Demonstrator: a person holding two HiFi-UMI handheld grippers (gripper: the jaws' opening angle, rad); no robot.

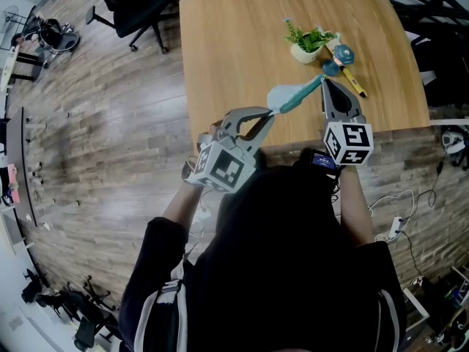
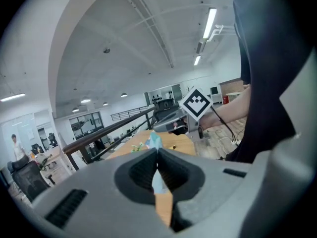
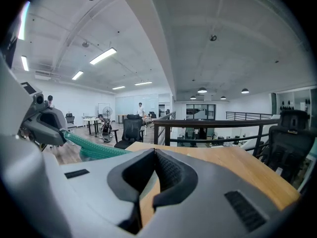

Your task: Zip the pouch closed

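Left gripper [image 1: 270, 113] pinches the pouch's [image 1: 290, 97] left end. Right gripper [image 1: 325, 85], jaws pressed together, meets its right end. Keep the pouch taut and pull straight along the zip.

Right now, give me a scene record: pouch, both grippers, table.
pouch: teal, stretched between the two grippers' tips
left gripper: shut on pouch, one end pinched in the jaws
right gripper: shut, tip at the pouch's other end; whether it grips it can't be seen
zip: state can't be made out
table: wood; plant stands beyond the pouch
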